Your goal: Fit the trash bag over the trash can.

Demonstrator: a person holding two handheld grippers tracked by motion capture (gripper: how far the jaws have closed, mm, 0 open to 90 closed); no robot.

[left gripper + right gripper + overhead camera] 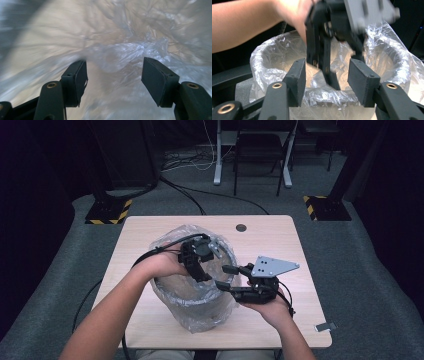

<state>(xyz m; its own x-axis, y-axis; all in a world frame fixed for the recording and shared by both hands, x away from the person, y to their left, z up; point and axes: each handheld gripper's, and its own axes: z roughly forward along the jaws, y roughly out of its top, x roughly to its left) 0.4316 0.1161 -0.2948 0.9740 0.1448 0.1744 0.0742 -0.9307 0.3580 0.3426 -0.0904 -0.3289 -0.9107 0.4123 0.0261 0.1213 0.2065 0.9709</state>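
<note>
A grey bin point(200, 299) lined with a clear plastic bag point(167, 242) stands in the middle of the wooden table point(280, 240). My left gripper point(205, 276) points down into the bin's mouth. Its jaws are open, with crumpled bag film point(130, 50) ahead and nothing between the pads point(77, 77). My right gripper point(226, 277) sits at the bin's right rim and points left at it. It is open too, and the bagged rim point(262, 57) lies beyond its empty jaws. In the right gripper view the other hand point(289, 10) reaches into the bin from above.
A small round hole point(241, 227) marks the table's far side. A small grey piece point(325, 326) lies at the front right corner. Bare tabletop shows to the right and left of the bin. Beyond the table are stand bases with yellow-black stripes point(107, 212) and furniture legs point(217, 170).
</note>
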